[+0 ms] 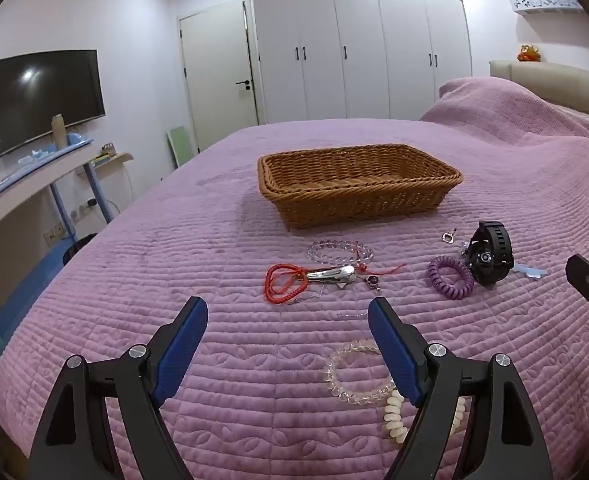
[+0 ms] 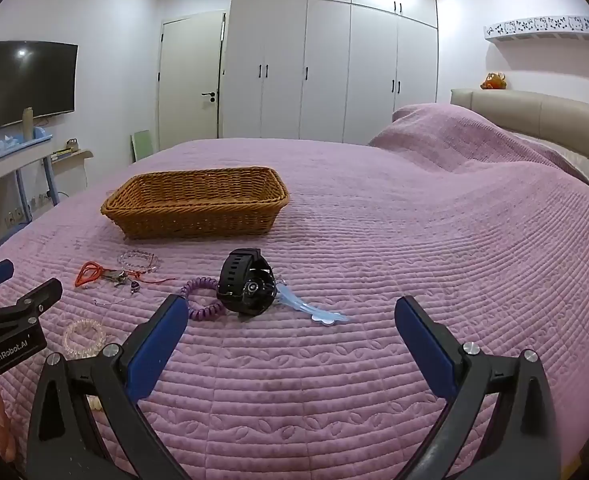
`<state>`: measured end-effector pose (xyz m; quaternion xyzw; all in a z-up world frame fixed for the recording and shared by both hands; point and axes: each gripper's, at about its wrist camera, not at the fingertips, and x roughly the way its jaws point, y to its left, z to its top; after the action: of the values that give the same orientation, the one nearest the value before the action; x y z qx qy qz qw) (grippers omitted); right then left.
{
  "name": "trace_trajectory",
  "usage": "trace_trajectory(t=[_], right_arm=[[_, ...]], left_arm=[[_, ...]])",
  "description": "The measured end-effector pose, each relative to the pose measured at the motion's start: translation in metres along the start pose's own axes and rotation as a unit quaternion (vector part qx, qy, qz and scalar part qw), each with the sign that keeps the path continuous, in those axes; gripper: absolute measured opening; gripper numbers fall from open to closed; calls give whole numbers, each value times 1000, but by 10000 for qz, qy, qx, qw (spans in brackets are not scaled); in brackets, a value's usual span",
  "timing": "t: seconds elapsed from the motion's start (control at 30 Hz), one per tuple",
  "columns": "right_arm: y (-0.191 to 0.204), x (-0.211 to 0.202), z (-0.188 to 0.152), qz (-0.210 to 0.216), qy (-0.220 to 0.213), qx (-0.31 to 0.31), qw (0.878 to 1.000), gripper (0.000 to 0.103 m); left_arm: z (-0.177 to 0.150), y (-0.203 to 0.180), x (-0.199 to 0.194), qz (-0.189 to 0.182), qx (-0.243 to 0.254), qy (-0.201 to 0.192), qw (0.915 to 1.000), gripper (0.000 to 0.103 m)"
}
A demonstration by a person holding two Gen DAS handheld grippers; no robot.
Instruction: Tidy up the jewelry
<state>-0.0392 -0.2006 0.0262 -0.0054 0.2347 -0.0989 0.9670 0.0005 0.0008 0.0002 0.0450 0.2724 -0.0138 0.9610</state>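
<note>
Nothing sorted yet, by my reading: wicker basket (image 1: 358, 184) shows nothing inside, while black watch (image 2: 248, 282), purple coil tie (image 1: 450, 276), red cord (image 1: 282, 282) and clear bead bracelet (image 1: 354, 374) lie loose on the bedspread (image 2: 414, 240); left gripper (image 1: 288, 320) and right gripper (image 2: 290, 316) both spread, holding nothing.

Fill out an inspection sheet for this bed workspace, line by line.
Surface: purple quilted bedspread, lying flat where the items sit.
Job's things: wicker basket, no contents visible; black watch touching the purple coil tie; red cord, silver clip, two clear bead bracelets, cream coil tie, all loose on the bed.
Clutter: pale blue clip beside the watch; small metal bits.
Grippers: left tool open, empty; right tool open, empty.
Cables: nothing seen on the bed.
Surroundings: TV, white wardrobe, door, headboard.
</note>
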Motion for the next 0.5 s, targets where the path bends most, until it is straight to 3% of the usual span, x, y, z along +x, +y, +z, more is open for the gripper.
trace_trajectory(t=[0.5], right_arm=[[3, 3, -2, 14, 50, -63, 10000, 103]], left_arm=[[0, 3, 6, -86, -97, 118, 9998, 84]])
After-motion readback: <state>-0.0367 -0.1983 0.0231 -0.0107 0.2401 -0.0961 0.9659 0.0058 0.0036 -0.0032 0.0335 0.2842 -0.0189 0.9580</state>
